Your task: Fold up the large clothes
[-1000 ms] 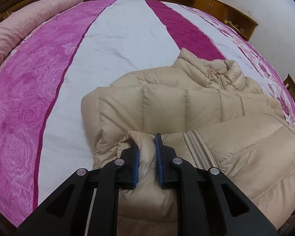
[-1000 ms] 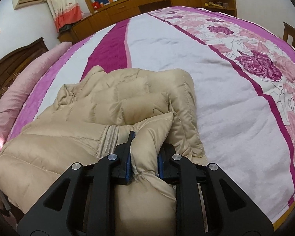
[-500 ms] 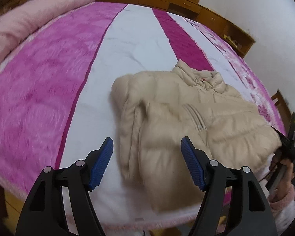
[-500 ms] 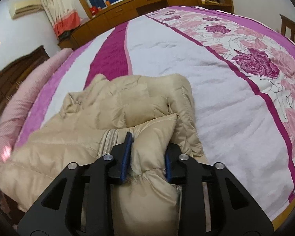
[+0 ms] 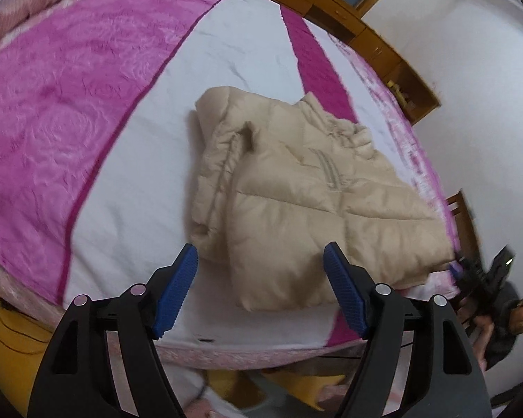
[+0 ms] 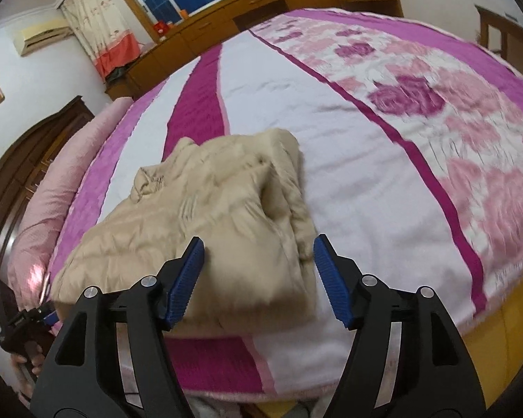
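A beige puffer jacket (image 5: 313, 188) (image 6: 209, 209) lies folded on the pink and white bedspread (image 5: 69, 104) (image 6: 366, 139), near the bed's front edge, collar toward the far side. My left gripper (image 5: 260, 246) hovers back from the jacket's near left corner. Its jaws are opening and nothing is between the blue pads. My right gripper (image 6: 258, 239) hangs over the near right corner. Its jaws are also opening and the pads are clear of the fabric. Each gripper shows small at the edge of the other's view, held by a hand.
A pink bolster (image 6: 42, 209) lies along the dark headboard (image 6: 17, 160). Wooden cabinets (image 6: 261, 3) (image 5: 383, 45) line the far wall under a window. A wooden chair (image 5: 463, 216) stands beside the bed. Wide open bedspread lies beyond the jacket.
Both grippers were shut on the jacket's near edge. They have let go, spread their jaws and drawn back and up. The jacket now rests folded on the bed.
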`<state>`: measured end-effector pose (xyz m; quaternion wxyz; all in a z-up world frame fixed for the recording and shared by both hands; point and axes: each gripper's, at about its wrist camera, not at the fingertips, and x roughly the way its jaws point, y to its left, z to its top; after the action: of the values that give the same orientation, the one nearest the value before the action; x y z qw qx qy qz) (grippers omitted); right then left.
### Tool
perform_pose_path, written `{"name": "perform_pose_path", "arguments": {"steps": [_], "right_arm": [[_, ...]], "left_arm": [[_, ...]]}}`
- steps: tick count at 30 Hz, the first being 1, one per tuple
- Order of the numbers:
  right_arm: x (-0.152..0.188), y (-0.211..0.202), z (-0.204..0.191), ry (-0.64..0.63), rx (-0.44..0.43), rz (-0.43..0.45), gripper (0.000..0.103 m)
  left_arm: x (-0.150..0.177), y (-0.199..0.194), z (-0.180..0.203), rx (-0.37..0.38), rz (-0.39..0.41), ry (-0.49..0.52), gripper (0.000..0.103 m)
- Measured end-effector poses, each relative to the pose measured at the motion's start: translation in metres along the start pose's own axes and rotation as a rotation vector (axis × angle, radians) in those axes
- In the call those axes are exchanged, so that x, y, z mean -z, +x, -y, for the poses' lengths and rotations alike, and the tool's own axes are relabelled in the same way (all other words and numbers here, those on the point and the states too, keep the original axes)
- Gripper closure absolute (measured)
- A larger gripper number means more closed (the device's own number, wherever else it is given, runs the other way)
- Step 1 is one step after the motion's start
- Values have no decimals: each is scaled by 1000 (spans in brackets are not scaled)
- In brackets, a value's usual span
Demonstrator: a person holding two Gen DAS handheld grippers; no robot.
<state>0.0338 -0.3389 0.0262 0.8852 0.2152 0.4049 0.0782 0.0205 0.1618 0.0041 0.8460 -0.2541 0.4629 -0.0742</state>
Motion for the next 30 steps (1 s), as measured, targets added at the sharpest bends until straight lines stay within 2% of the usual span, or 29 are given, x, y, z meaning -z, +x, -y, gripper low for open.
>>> {"name": "perform_pose_path", "arguments": {"steps": [3, 5, 11, 13, 14, 15, 16, 17, 19, 22, 30], "right_arm": [[8, -2, 5, 22, -5, -14, 37], [13, 1, 6, 28, -16, -37, 37], [17, 10, 5, 40, -21, -60, 38], [18, 10, 4, 37, -36, -66, 51], [19, 9, 2, 32, -38, -66, 54], [19, 8, 1, 28, -39, -64, 62], [19, 7, 0, 19, -40, -61, 67], [20, 5, -2, 10, -38, -56, 69], [21, 0, -7, -26, -23, -37, 80], [24, -6, -15, -67, -20, -17, 90], [9, -28, -31, -104, -63, 91, 93]], "left_arm": [[4, 1, 1, 35, -14, -11, 30], [7, 7, 2, 31, -26, -11, 30], [12, 23, 11, -59, -44, 34, 28], [12, 25, 12, -44, -54, 27, 28], [12, 25, 12, -34, -58, 24, 29], [12, 25, 14, -17, -64, 27, 34], [13, 23, 15, -7, -66, 34, 50], [14, 22, 18, -9, -64, 44, 59], [15, 16, 24, -7, -59, 78, 73], [17, 6, 33, -5, -45, 112, 78], [-9, -25, 47, 10, 60, 136, 83]]}}
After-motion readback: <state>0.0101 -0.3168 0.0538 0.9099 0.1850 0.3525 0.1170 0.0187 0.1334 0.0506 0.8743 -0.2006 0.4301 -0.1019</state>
